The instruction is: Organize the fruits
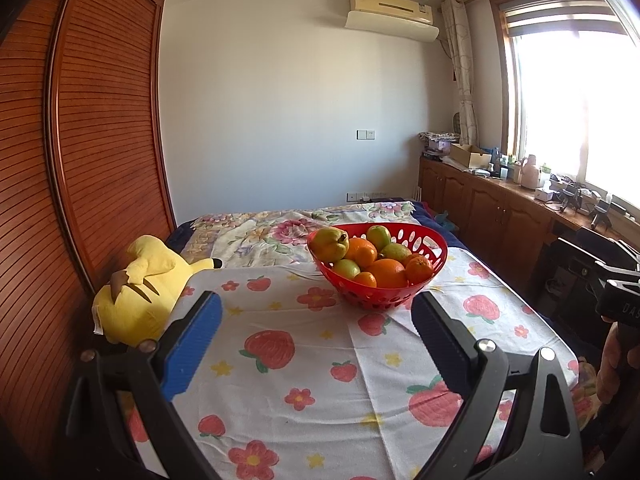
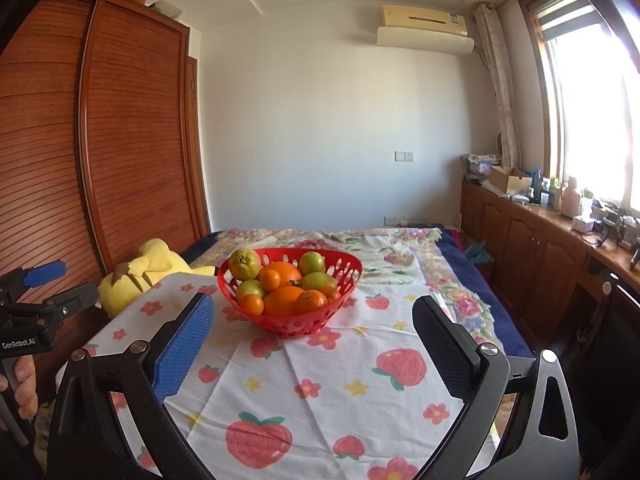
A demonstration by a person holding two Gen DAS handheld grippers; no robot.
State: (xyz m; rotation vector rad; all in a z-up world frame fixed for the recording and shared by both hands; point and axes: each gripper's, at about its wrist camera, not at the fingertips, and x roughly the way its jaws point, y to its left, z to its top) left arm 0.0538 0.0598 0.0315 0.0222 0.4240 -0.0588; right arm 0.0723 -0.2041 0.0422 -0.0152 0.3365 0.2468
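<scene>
A red perforated basket stands on a strawberry-print cloth, holding several oranges and green-yellow fruits. My left gripper is open and empty, just short of the basket, with its jaws wide apart. My right gripper is open and empty, also just in front of the basket. Each gripper shows at the edge of the other's view: the right one in the left wrist view, the left one in the right wrist view.
A yellow plush toy lies at the cloth's left edge against a wooden wardrobe. A floral bedspread lies behind the basket. Wooden cabinets with clutter run along the right under the window.
</scene>
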